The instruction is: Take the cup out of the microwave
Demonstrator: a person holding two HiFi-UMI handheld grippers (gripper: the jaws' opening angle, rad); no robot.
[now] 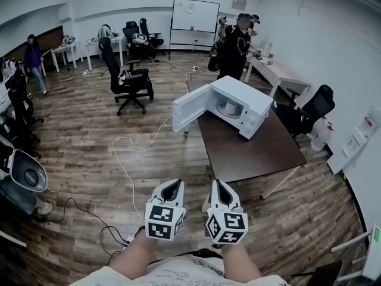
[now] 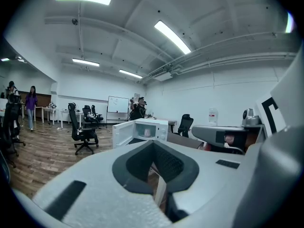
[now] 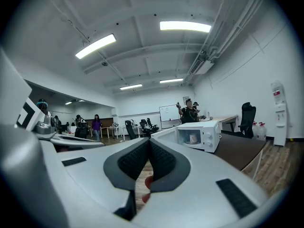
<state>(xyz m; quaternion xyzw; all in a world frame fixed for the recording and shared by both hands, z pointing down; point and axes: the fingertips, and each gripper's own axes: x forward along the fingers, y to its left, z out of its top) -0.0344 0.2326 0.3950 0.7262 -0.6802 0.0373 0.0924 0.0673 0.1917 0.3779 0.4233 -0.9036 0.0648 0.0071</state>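
**Inspector:** Grippers, state of each?

**Assistant:** Left gripper (image 1: 173, 185): jaws together, nothing between them. Right gripper (image 1: 219, 185): jaws likewise closed and empty. The two are held side by side, low in the head view, both pointing toward the table (image 1: 256, 154).

**Inspector:** Location of the task item?

**Assistant:** The cup (image 1: 229, 109) sits inside the microwave (image 1: 253, 103), visible through the open front. The microwave door (image 1: 191, 107) is swung wide to the left. The microwave stands on the far part of the dark brown table. Both grippers are at the table's near end, well apart from the microwave and the cup.

**Inspector:** Surroundings?

**Assistant:** Wood-plank floor, with a white cable (image 1: 122, 159) trailing across it left of the table. A black office chair (image 1: 128, 79) stands beyond that. A person (image 1: 235, 52) stands behind the microwave, and a whiteboard (image 1: 195, 15) is at the far wall.
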